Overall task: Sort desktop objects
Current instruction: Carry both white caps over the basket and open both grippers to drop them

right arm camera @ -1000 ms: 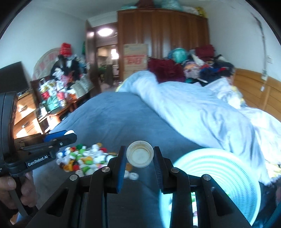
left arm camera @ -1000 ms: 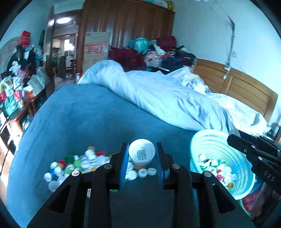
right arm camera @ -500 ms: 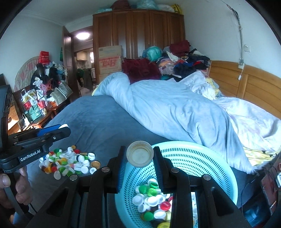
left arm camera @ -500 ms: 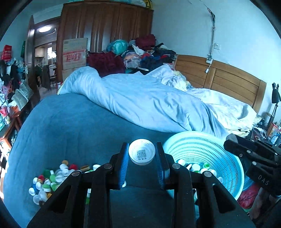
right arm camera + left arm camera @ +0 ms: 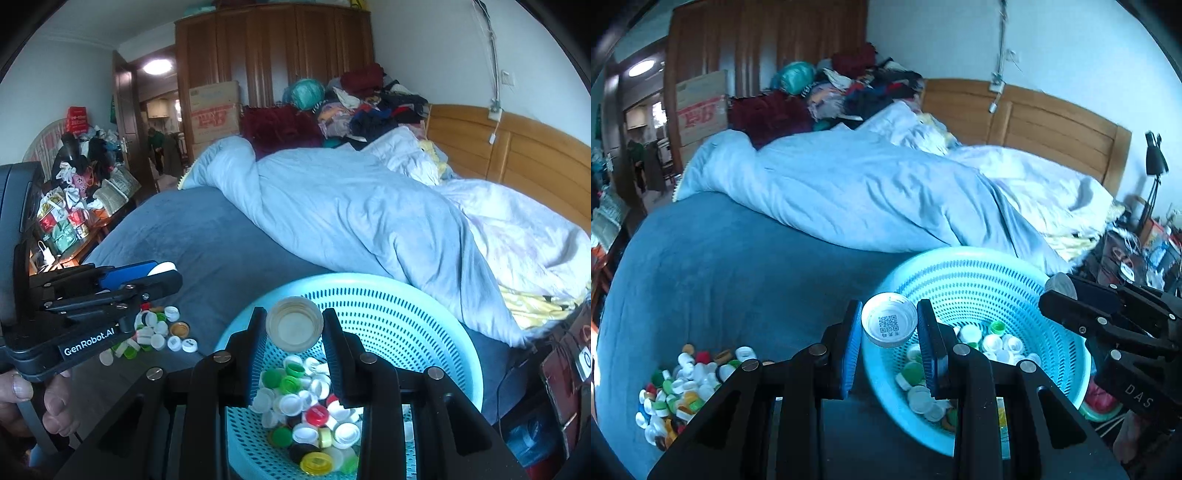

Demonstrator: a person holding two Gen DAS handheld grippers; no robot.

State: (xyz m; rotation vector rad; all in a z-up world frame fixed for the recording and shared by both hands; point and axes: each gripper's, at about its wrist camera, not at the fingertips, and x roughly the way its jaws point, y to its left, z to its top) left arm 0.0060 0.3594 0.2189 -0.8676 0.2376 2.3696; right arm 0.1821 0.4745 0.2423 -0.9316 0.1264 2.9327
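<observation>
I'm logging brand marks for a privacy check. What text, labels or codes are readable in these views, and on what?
"GenRobot.AI": white print on the black body of the left gripper.
"DAS": pale letters on the black body of the right gripper.
QR code, no words: inside the white plastic bottle cap held by the left gripper.
Red print on the brown cardboard box: too blurred to read.

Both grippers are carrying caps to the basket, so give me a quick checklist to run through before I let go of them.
1. Left gripper shut on the white QR cap: ok.
2. Right gripper shut on the translucent cap: ok.
3. Translucent cap over the inside of the blue basket: ok.
4. White QR cap fully past the basket's near rim: cannot tell, it sits right at the edge.
5. Grippers apart from each other: ok.
6. Basket sitting steady on the bed: cannot tell.
</observation>
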